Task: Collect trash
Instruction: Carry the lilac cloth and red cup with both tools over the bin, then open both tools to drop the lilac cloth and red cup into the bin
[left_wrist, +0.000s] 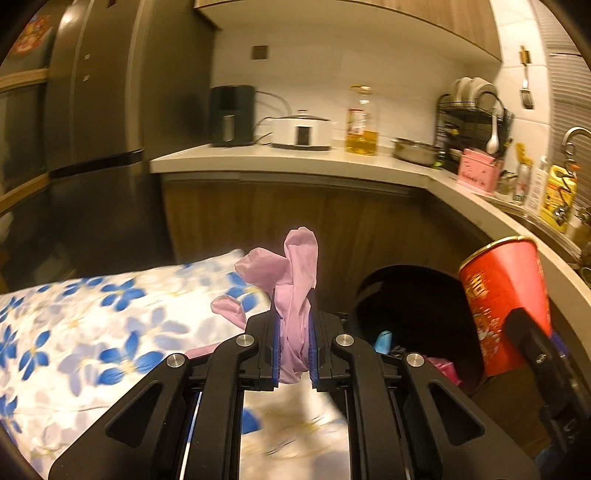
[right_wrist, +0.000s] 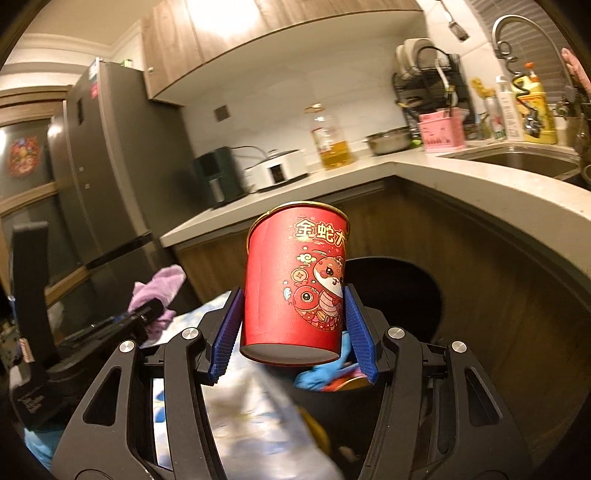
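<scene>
Now left tongs (left_wrist: 294, 343) clamp one pink glove (left_wrist: 295, 280); right tongs (right_wrist: 293, 332) grip one red cup (right_wrist: 295, 280), seemingly above bin (right_wrist: 424, 295).

right gripper (right_wrist: 293, 332) clamps red paper cup (right_wrist: 295, 284) upright between blue pads (right_wrist: 227, 332), above black trash bin (right_wrist: 424, 295); left gripper (right_wrist: 147, 314), far left, holds purple glove (right_wrist: 159, 291).
</scene>
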